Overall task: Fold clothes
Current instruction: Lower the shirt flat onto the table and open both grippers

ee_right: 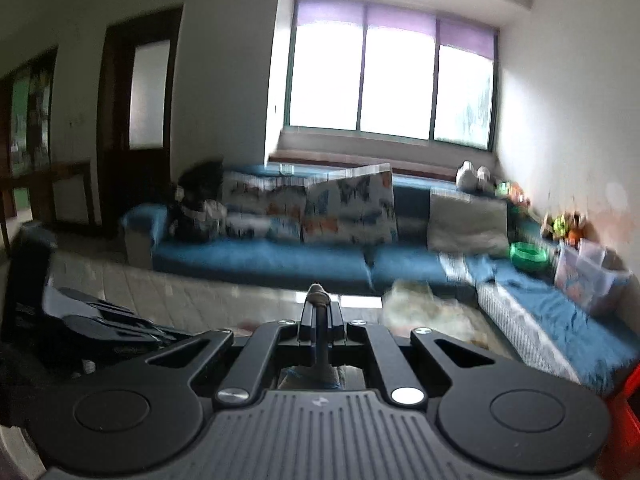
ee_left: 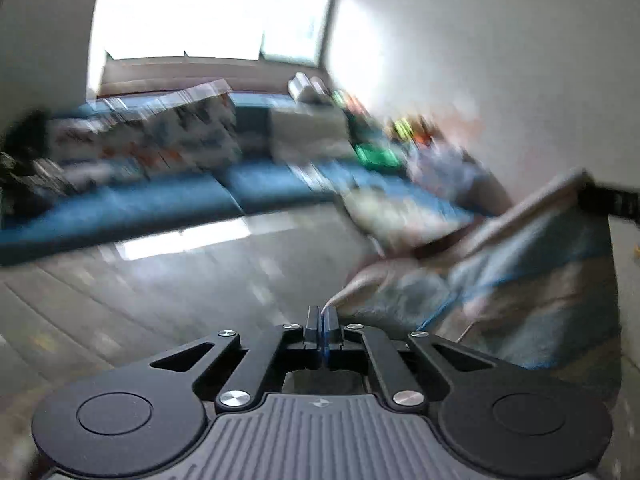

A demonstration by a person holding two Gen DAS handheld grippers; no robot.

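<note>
Left wrist view shows our left gripper (ee_left: 323, 316) at lower centre with its fingers pressed together, a corner of the striped cloth (ee_left: 532, 280) caught at their tips. From there the cloth sweeps to the right of the frame and climbs to its upper corner at the right edge, where our right gripper (ee_left: 608, 202) comes in dark. Right wrist view has that right gripper (ee_right: 318, 300) at lower centre, fingers pinching a small bunched bit of cloth (ee_right: 318, 294), with more fabric tucked below the jaws. Behind both lies the blue sofa (ee_right: 260, 256) with its cushions, across the glossy floor (ee_left: 180, 280).

We judge the cloth light and limp: it sags between our two grips and will drape wherever it is unsupported. It looks soft, not slippery, so a pinch near the corners should keep it. Corners or hem edges are the best hold, since they keep the panel spread for a clean fold
</note>
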